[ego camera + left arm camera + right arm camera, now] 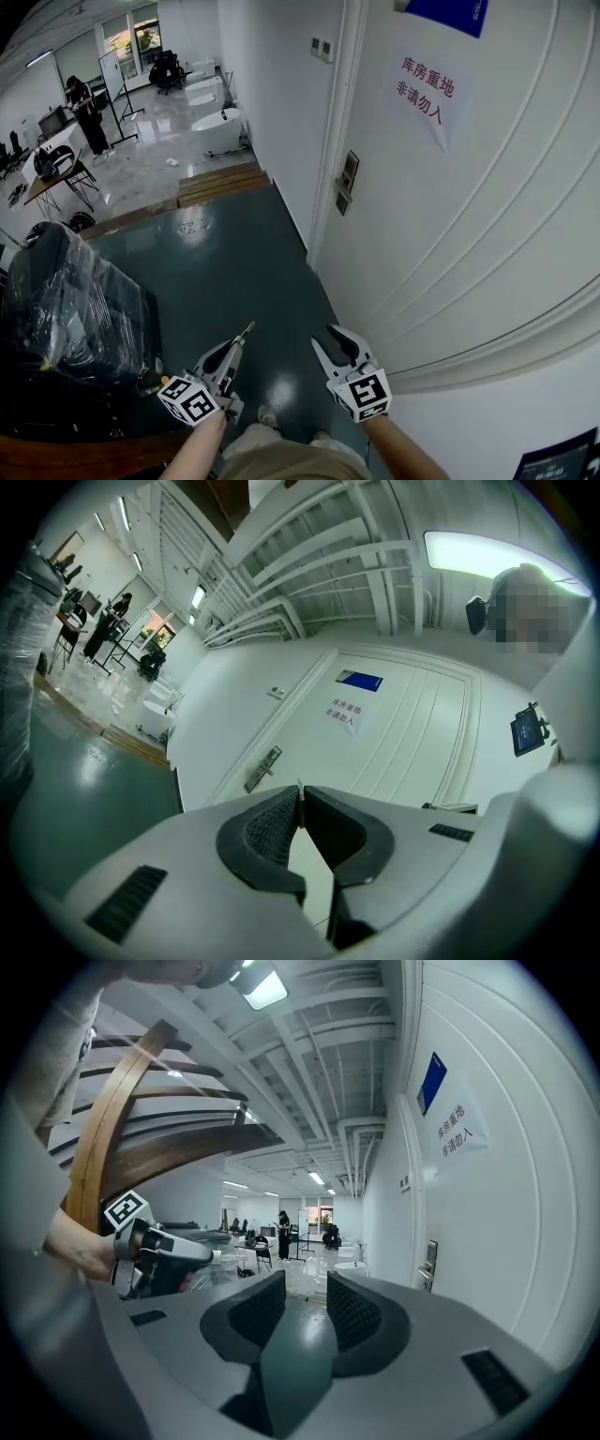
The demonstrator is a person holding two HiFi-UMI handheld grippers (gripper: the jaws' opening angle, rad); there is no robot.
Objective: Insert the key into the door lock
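My left claw [233,347] is pinched shut on the thin silver metal key [245,332], with the blade poking out ahead. The key is well short of the grey metal door lock plate [348,180] on the white panelled door [487,234]. My right claw [330,339] stands wide with nothing in it, also well apart from that lock.

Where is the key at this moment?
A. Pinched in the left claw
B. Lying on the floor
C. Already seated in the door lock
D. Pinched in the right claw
A: the left claw is shut on the thin key, whose blade pokes out ahead of it. The right claw stands open with nothing between its jaws, and the door lock is well apart from both claws.
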